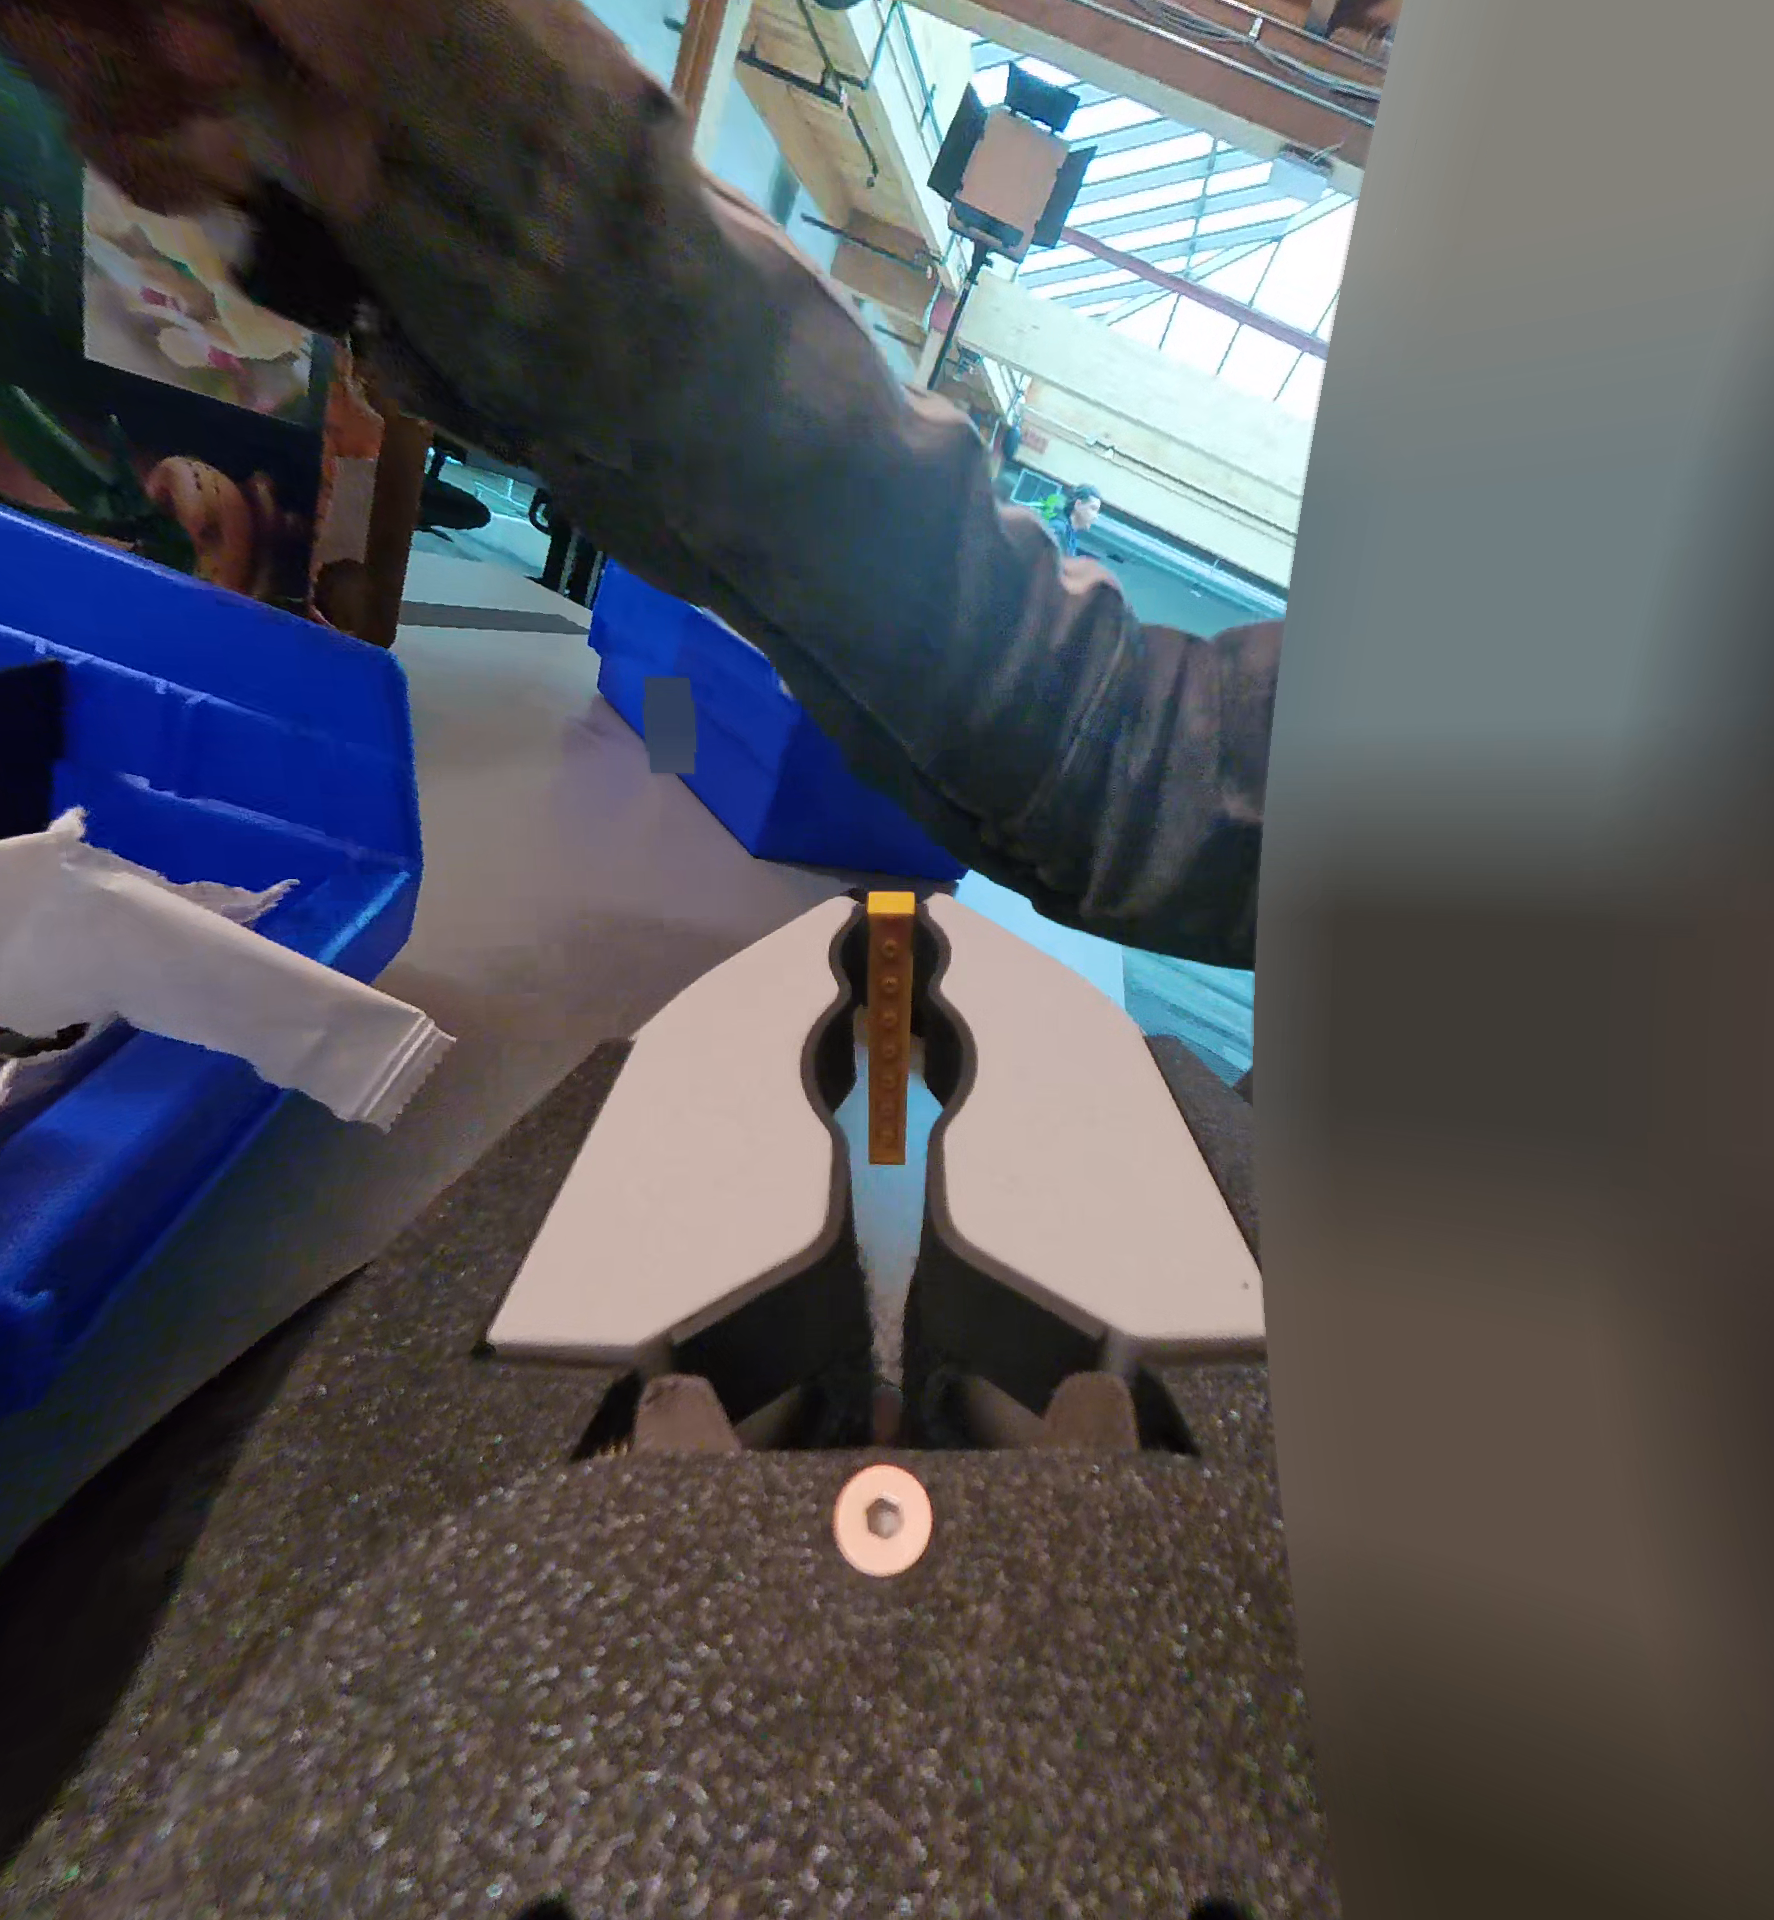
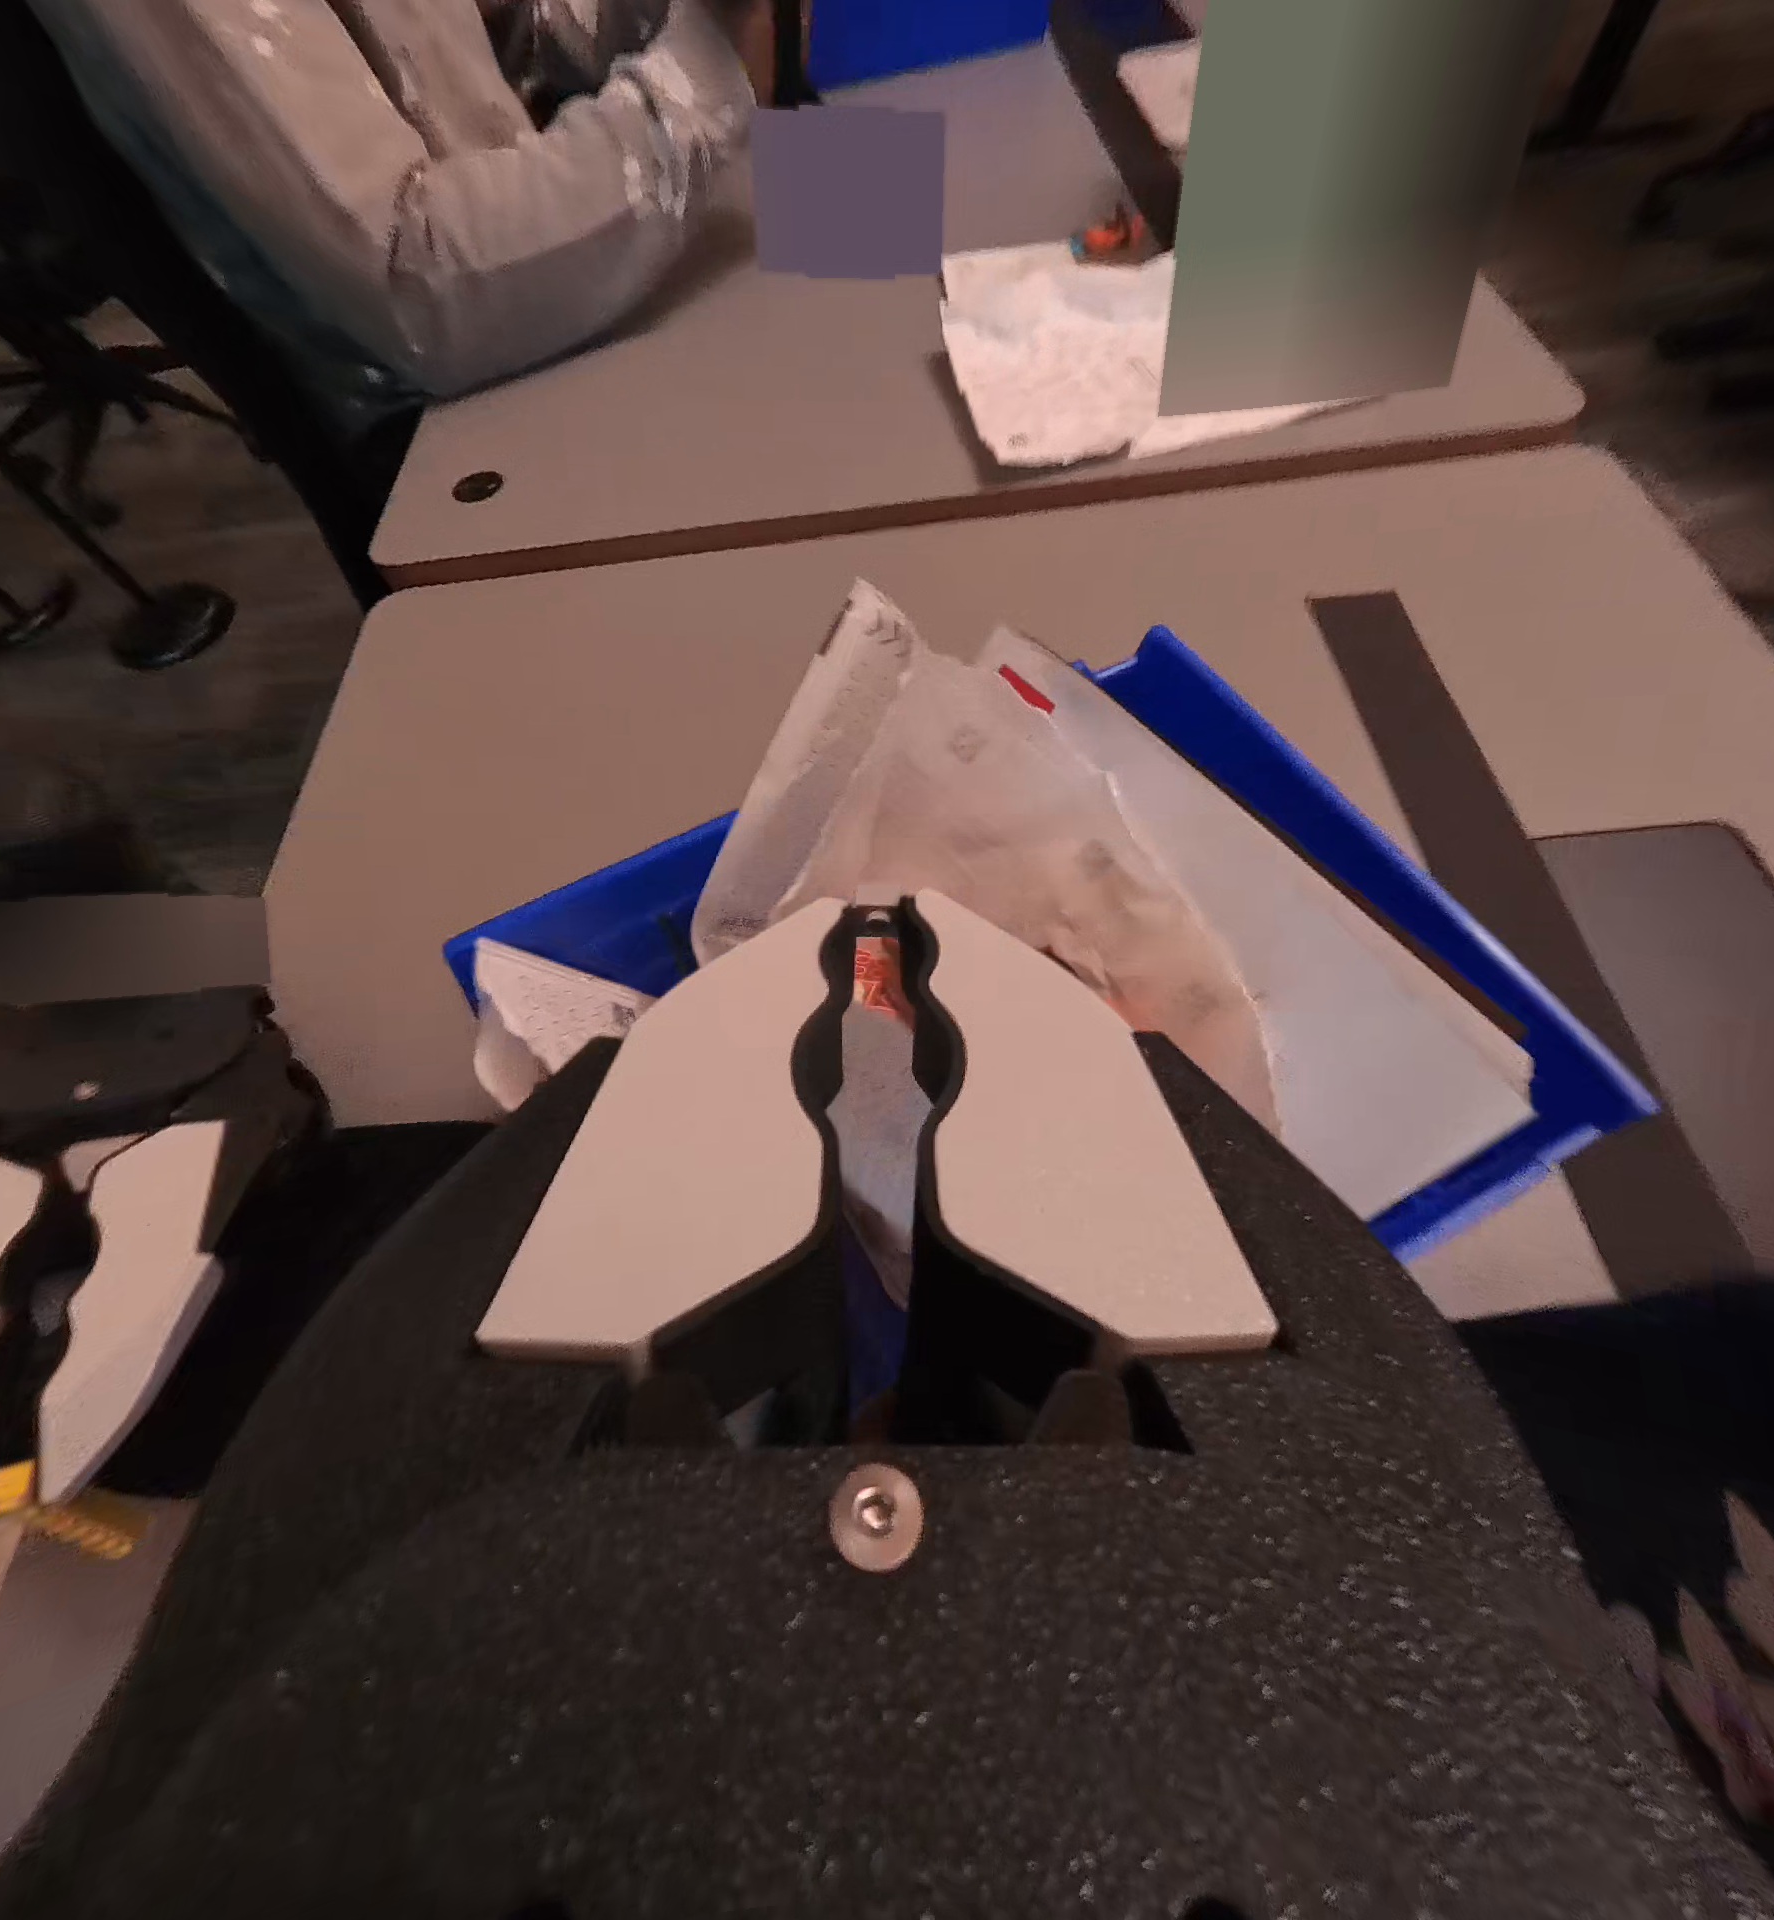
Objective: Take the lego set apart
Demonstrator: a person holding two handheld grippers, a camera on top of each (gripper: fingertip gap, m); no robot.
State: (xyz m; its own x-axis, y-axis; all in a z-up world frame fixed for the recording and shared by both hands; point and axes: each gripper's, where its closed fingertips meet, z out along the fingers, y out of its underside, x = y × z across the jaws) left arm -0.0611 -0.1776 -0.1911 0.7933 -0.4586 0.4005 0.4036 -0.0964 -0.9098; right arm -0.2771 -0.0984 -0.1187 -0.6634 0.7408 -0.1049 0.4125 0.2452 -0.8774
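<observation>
In the left wrist view, the left gripper [image 1: 891,909] is pinching a long, thin yellow lego plate [image 1: 888,1029] between its tips. The plate is one stud wide, with a single row of small round studs running along its length; its far end is sitting bright yellow at the fingertips, while the rest is lying in shadow and looking ochre, reaching back toward the camera through the scalloped gap between the jaws. The jaws are standing nearly together, clamped on the plate's far end. A brown sleeve [image 1: 862,499] is crossing the upper part of the view. A blue bin [image 1: 187,727] holding a torn white paper bag [image 1: 187,977] is sitting to the left, and a second blue bin [image 1: 758,748] is lying farther off on the grey table [image 1: 519,883].

In the right wrist view, the right gripper [image 2: 888,909] is hovering over a blue bin [image 2: 1382,831] stuffed with white paper bags [image 2: 966,790]. Its jaws are drawn close, tips almost meeting, with nothing clearly held between them. At the lower left, the left gripper [image 2: 10,1496] is showing again, with the yellow plate [image 2: 72,1527] sticking out at its tips.
</observation>
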